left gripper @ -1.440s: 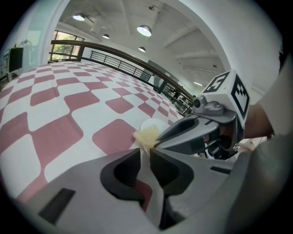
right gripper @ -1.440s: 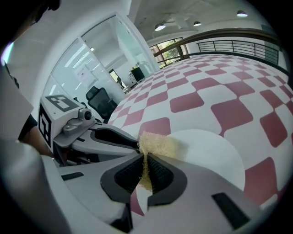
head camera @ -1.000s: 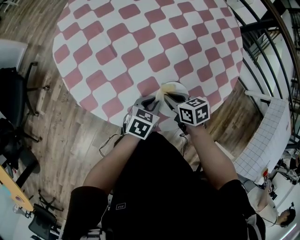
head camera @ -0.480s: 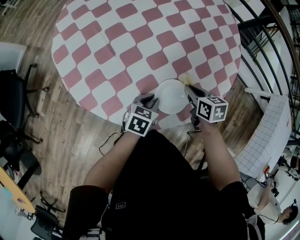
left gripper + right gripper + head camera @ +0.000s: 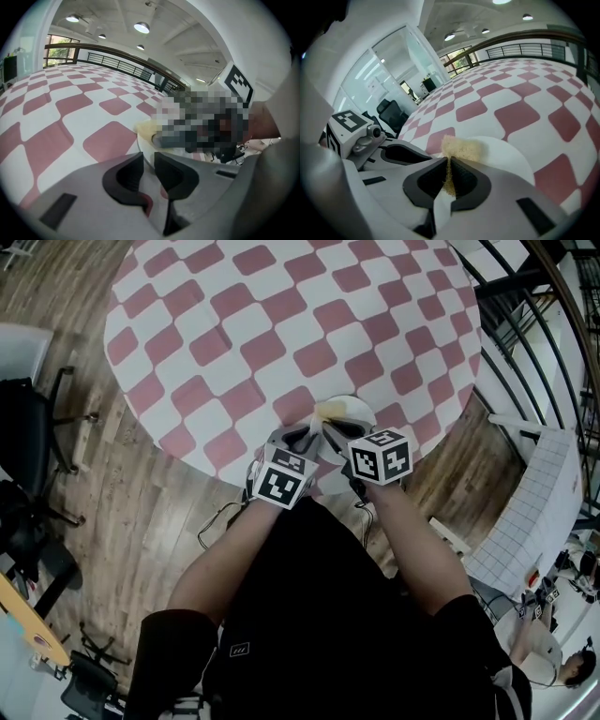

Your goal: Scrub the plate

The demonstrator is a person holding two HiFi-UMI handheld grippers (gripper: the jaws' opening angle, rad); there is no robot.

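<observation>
- Plate, white and round, sat at the near edge of the counter, just in front of the person's body.
- Pink and white checks covered the round counter, and nothing else could be seen lying on it.
- The left gripper came at the plate from its left side; in the left gripper view its dark jaws stood close together with the plate's thin rim caught between them.
- The right gripper was just beside the left one, their front ends almost touching above the plate's near-left part.
- In the right gripper view its jaws were pressed onto a yellow sponge, squeezing the sponge's near end thin.
- The sponge's free end spread out past the jaws and lay on the plate's left rim, against the white surface.
- Whether the plate rested flat on the cloth or was tipped up a little could not be told.
- Both marker cubes faced up toward the head view, with bare forearms behind them.
- A wooden floor lay round the counter, a black chair stood at the left, and a dark railing curved past at the right.
</observation>
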